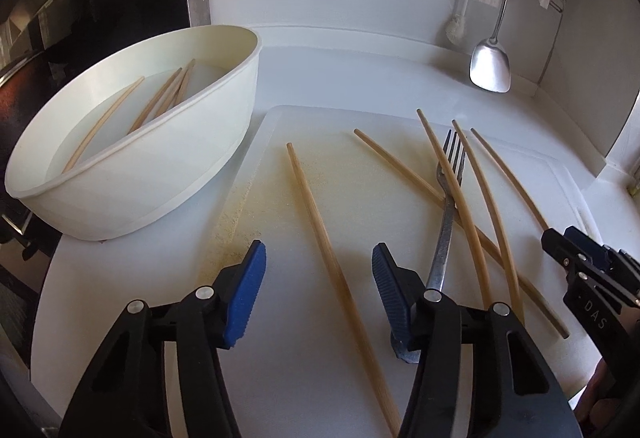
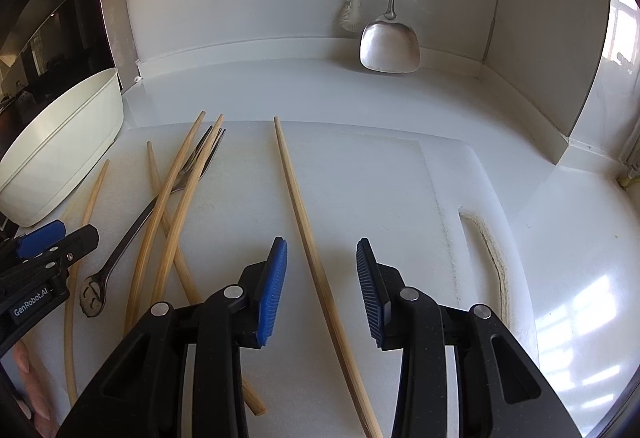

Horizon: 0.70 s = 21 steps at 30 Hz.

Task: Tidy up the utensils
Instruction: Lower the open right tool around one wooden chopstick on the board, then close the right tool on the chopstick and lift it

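- Five loose bamboo chopsticks [image 1: 320, 230] and a steel fork [image 1: 448, 205] lie on our white plastic cutting board [image 2: 360, 177] — more chopsticks sit in the cream oval tub [image 1: 192, 173].
- Left gripper [image 1: 318, 290] and right gripper [image 2: 322, 286] — both released, each straddling one chopstick.

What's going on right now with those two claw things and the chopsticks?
Left gripper open, empty, over a lone chopstick. Right gripper open, straddling another chopstick. Several chopsticks already in the tub. Fork tangled among the remaining sticks.
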Each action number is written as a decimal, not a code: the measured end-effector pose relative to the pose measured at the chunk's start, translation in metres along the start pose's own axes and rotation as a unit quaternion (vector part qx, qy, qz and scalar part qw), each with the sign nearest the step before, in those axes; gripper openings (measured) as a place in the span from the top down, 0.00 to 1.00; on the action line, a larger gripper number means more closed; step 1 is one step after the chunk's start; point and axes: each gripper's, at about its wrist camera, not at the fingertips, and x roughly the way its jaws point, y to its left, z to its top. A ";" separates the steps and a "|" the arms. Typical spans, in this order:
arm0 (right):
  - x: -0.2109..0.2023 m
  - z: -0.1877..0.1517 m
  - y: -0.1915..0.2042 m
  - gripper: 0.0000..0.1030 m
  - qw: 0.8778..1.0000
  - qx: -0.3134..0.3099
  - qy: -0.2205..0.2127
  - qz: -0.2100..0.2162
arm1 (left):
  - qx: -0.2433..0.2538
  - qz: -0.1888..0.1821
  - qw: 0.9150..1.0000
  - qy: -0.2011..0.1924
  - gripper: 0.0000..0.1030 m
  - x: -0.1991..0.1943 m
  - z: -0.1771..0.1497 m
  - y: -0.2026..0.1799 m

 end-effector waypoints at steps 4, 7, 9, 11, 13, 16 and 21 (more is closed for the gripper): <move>0.001 0.001 0.003 0.66 1.000 -0.005 -0.003 -0.007 | -0.006 0.004 1.000 -0.004 0.58 0.000 0.001 0.001; 0.001 0.000 0.008 0.69 1.000 -0.018 -0.006 -0.013 | -0.005 -0.001 1.000 -0.009 0.80 -0.002 0.001 0.001; 0.000 -0.001 0.011 0.78 1.000 -0.027 -0.008 -0.006 | -0.001 -0.004 1.000 -0.010 0.89 -0.002 0.000 0.000; -0.001 -0.002 0.017 0.88 0.999 -0.041 -0.012 -0.014 | 0.004 -0.001 1.000 -0.012 0.90 -0.002 0.000 -0.002; -0.001 -0.004 0.020 0.93 0.998 -0.054 -0.014 -0.027 | 0.006 -0.003 1.000 -0.013 0.91 -0.002 -0.001 -0.003; -0.003 -0.004 0.012 0.94 0.999 -0.027 -0.014 -0.012 | 0.005 -0.010 1.000 -0.013 0.93 -0.003 -0.001 -0.002; -0.013 -0.004 0.000 0.94 0.999 0.006 -0.032 -0.005 | -0.010 -0.032 0.999 -0.001 0.93 -0.005 0.000 0.001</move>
